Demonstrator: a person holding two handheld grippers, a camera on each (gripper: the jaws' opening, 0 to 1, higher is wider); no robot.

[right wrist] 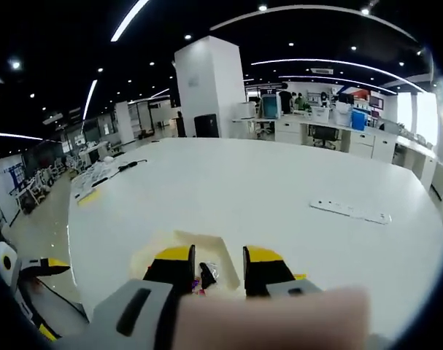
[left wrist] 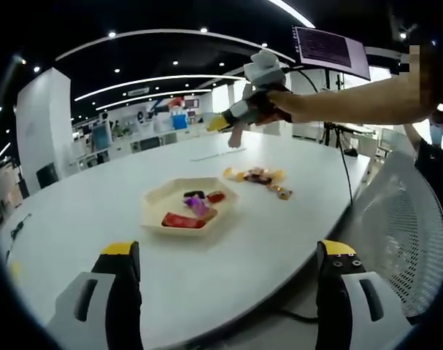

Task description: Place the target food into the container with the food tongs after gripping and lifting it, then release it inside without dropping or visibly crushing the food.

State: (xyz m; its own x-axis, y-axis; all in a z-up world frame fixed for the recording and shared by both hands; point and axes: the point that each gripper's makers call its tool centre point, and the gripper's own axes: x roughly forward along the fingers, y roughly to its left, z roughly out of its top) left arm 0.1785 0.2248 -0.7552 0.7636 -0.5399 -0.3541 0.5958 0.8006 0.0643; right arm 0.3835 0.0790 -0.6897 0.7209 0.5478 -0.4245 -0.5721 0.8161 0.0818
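Observation:
A beige hexagonal tray (left wrist: 157,198) lies on the white table (left wrist: 97,197) and holds red, purple and dark food pieces (left wrist: 195,208). Several wrapped foods (left wrist: 259,177) lie loose on the table just beyond it. My left gripper (left wrist: 228,251) hangs low at the near table edge with its jaws wide apart and nothing between them. A hand holds my right gripper (left wrist: 239,117) high above the far side of the table. In the right gripper view, my right gripper (right wrist: 217,261) looks down on the tray (right wrist: 206,244). Its jaws stand a narrow gap apart with nothing between them.
A white mesh chair back (left wrist: 407,226) stands to the right of the table. A cable (left wrist: 345,171) runs down from a monitor stand at the far edge. A pale blurred shape (right wrist: 279,317) covers the bottom of the right gripper view. The left gripper (right wrist: 31,271) shows at lower left there.

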